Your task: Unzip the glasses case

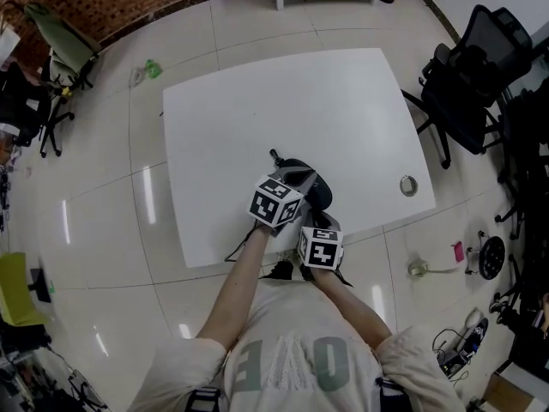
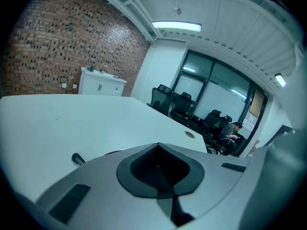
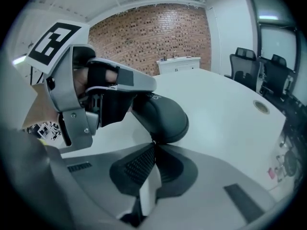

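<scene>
The glasses case [image 1: 319, 192] is a dark, rounded shell with a smooth matte skin. It lies on the white desk [image 1: 283, 101] close to the near edge, about midway between the two near corners. A short black tab [image 1: 274, 154] sticks out beyond its far end toward the middle of the desk.

The left tongs [image 2: 158, 147] are clenched, their black ribbed pads pressed together with nothing showing between them. In the right gripper view their grey fingers [image 3: 144, 84] lie over the top of the case [image 3: 165, 116].

The right tongs [image 3: 152, 145] are clenched too. Their cross-hatched pads meet at the tips, right on the case's near rim, though what they nip there is too small to tell.

A round metal grommet [image 1: 408, 184] sits flush in the desk near the right-hand near corner.
</scene>
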